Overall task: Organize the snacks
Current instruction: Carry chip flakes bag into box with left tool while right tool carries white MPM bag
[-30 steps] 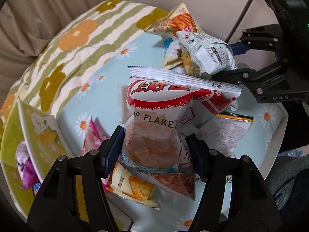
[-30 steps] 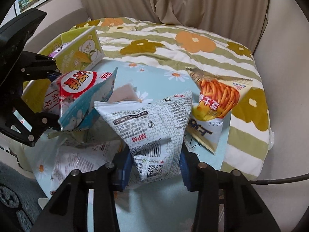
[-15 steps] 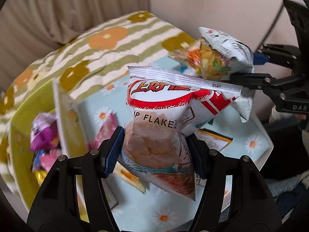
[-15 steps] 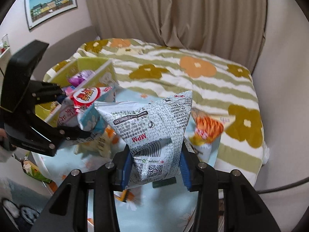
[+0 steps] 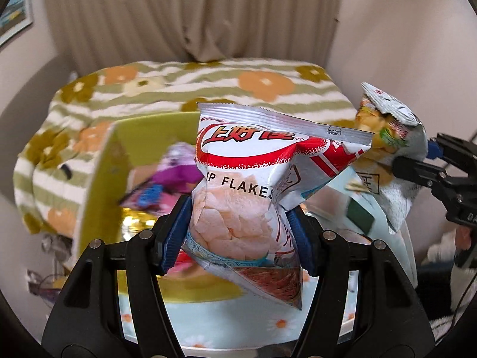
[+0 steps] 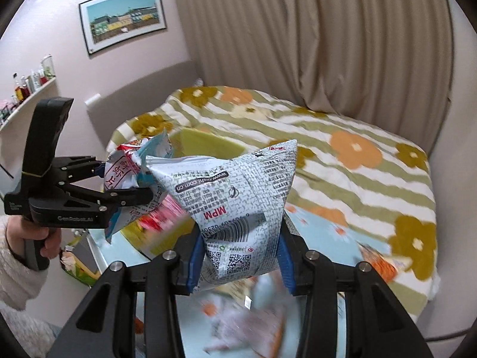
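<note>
While the left gripper (image 5: pixel 240 232) jaws pinch the red-and-white chip bag (image 5: pixel 253 191), the right gripper (image 6: pixel 240 261) jaws clamp the grey snack pouch (image 6: pixel 235 208).

This is a bedroom in a home. A bed (image 6: pixel 357 161) with a green-striped, flower-patterned cover (image 5: pixel 167 89) fills the middle, its far edge against a long beige curtain (image 6: pixel 313 38). A padded headboard (image 6: pixel 143 92) stands at the bed's left end. On the pink wall hangs a framed picture (image 6: pixel 123 18), and a shelf (image 6: pixel 26 104) at the left carries small bottles (image 6: pixel 22 89).
</note>
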### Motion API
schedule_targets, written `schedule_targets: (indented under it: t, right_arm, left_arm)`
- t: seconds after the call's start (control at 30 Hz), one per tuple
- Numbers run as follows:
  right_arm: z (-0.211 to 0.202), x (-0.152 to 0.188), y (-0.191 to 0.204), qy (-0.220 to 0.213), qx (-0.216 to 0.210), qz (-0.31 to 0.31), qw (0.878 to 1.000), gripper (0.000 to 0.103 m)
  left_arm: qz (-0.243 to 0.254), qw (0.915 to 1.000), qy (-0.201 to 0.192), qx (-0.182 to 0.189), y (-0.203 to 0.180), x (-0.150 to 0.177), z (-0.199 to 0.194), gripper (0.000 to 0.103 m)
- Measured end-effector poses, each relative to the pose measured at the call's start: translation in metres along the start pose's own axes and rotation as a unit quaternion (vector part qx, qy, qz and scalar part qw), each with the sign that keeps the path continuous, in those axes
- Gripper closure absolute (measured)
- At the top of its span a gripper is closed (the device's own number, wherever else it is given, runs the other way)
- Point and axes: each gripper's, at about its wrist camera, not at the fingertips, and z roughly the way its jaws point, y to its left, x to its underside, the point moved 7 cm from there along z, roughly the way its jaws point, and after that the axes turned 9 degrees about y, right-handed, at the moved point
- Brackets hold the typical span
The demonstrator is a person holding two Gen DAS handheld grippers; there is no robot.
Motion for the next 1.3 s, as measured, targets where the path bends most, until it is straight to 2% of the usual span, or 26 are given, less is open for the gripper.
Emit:
schedule_targets:
  t: [0.23,0.37,0.5,0.73,0.83,0.9,0.97,1.13,1.3]
  right_arm:
    - [0.035,-0.046,0.053,-0.009,-0.019,0.001,1.0,0.063]
    - [0.059,-0.069,0.078,-0.003,-0.028,0.027,0.999,0.063]
    - [0.083,-0.087,0.097,0.007,-0.024,0.048,0.999,0.063]
    - [0.119,-0.097,0.106,0.031,-0.002,0.089,0.996,0.063]
    - [0.131,-0.096,0.106,0.041,0.011,0.114,0.993,0.063]
    - [0.137,-0.096,0.106,0.048,0.021,0.127,0.991,0.063]
    - [0.141,-0.094,0.107,0.054,0.032,0.136,0.989,0.063]
    - [0.15,-0.083,0.109,0.072,0.042,0.148,0.986,0.063]
    - [0.151,-0.079,0.112,0.074,0.049,0.142,0.986,0.063]
  left_arm:
    - [-0.035,0.9992,-0.003,-0.017,0.081,-0.009,-0.004,0.043]
    - [-0.043,0.999,0.005,-0.009,0.124,-0.019,0.006,0.043]
    - [-0.036,0.9992,0.017,0.006,0.154,-0.036,0.028,0.043]
    - [-0.008,0.9979,0.054,0.035,0.177,-0.058,0.079,0.043]
    - [0.008,0.997,0.067,0.039,0.181,-0.063,0.099,0.035]
    - [0.018,0.9972,0.065,0.033,0.182,-0.066,0.106,0.002]
    - [0.023,0.9973,0.058,0.039,0.184,-0.065,0.108,0.0]
    - [0.026,0.996,0.069,0.052,0.188,-0.048,0.108,0.0]
    - [0.013,0.9969,0.065,0.042,0.192,-0.026,0.09,0.0]
